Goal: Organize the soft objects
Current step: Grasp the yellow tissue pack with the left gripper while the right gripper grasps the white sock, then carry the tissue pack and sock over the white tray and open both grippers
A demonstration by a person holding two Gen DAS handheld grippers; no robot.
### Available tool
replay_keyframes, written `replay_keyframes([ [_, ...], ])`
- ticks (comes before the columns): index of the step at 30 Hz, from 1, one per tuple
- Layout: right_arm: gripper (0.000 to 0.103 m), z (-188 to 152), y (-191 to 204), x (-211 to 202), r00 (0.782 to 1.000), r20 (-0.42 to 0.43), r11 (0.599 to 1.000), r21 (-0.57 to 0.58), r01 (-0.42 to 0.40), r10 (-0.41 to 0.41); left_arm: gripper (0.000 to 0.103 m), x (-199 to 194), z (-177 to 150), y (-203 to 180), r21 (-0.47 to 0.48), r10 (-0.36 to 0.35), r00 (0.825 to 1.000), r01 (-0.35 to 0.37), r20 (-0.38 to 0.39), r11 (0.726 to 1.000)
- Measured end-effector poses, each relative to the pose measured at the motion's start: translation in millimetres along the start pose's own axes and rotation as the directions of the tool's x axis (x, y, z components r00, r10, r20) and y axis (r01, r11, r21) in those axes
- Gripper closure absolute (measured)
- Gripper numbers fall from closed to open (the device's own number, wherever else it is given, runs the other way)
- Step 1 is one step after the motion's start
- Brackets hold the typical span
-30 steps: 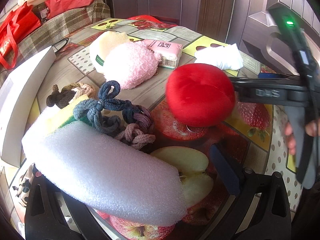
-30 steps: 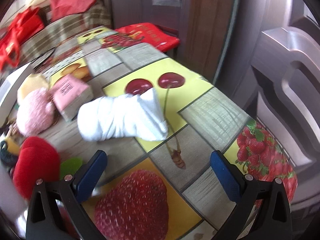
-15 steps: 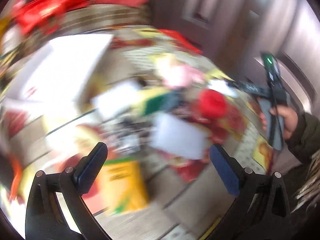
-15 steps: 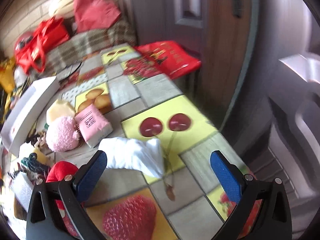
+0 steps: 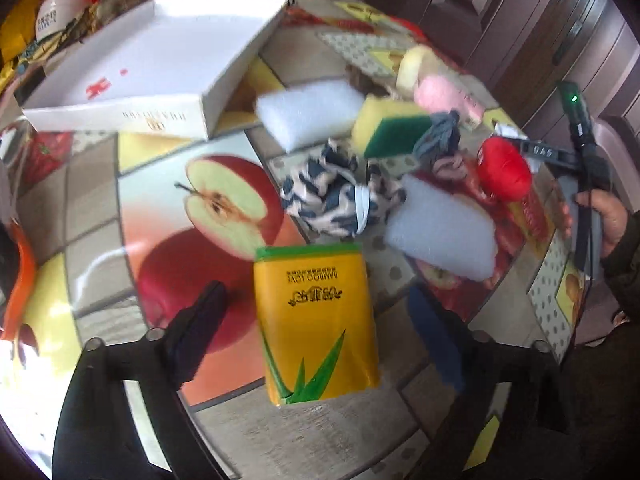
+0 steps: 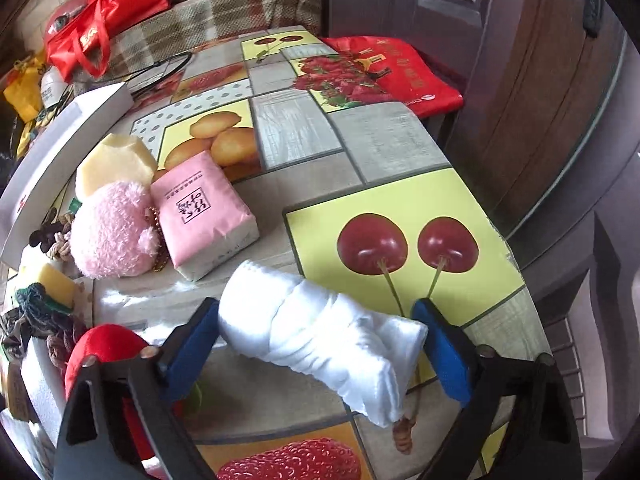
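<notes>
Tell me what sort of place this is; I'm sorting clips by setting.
Probably a home living or dining room: a table under a fruit-print cover, a plaid-covered sofa with red shopping bags, and a panelled wooden door.

Left gripper (image 5: pixel 316 316) fingers motion-blurred; contact of pads with yellow tissue pack (image 5: pixel 316 320) between them not discernible. White box (image 6: pixel 60 144) cut off by left edge in right wrist view. Red plush (image 6: pixel 108 356) partly hidden behind right gripper (image 6: pixel 320 340) frame. Pink plush (image 5: pixel 436 92) blurred in left wrist view (small, far). Small print on pink tissue pack (image 6: pixel 204 216) too small to be read. Hair ties (image 6: pixel 52 236) half hidden at box edge.
</notes>
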State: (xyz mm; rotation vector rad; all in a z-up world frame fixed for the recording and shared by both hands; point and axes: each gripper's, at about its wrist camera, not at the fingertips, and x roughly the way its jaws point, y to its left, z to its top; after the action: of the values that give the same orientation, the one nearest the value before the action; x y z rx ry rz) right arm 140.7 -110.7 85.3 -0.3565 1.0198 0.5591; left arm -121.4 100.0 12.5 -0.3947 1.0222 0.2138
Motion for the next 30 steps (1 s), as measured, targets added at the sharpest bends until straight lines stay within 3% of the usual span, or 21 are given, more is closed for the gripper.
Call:
replay_keyframes([
  [1, 0.024, -1, 1, -2, 1.0, 0.004, 1.0, -0.018, -0.011, 0.011, 0.017, -1, -1, -3, 0.015, 0.017, 1.0, -0.017, 0.011, 1.0],
  [3, 0.033, -1, 3, -5, 0.999, 0.008, 0.999, -0.037, -0.031, 0.031, 0.049, -1, -1, -5, 0.033, 0.02, 1.0, -0.02, 0.017, 0.999],
  [4, 0.035, 0, 4, -5, 0.999, 0.01, 0.998, -0.044, -0.035, 0.035, 0.054, -1, 0, -4, 0.031, 0.008, 1.0, -0.008, 0.015, 0.999],
  [9, 0.057, 8, -2, -31, 0.994, 0.061, 0.996, 0.001, -0.088, 0.088, 0.055, -16, 0, 5, 0.0, 0.016, 0.997, -0.016, 0.07, 1.0],
  [15, 0.06, 31, 6, -83, 0.966, 0.204, 0.986, 0.021, -0.167, 0.159, 0.055, -58, 16, 11, -0.026, 0.029, 0.981, -0.024, 0.191, 0.999],
  [20, 0.06, 50, 37, -123, 0.918, 0.298, 0.964, -0.039, -0.262, 0.261, 0.055, -89, 35, 18, -0.053, 0.049, 0.96, -0.036, 0.276, 0.998],
  [30, 0.06, 76, 114, -142, 0.86, 0.285, 0.905, -0.173, -0.388, 0.423, 0.055, -129, 78, 39, -0.103, 0.145, 0.915, -0.114, 0.377, 0.988],
])
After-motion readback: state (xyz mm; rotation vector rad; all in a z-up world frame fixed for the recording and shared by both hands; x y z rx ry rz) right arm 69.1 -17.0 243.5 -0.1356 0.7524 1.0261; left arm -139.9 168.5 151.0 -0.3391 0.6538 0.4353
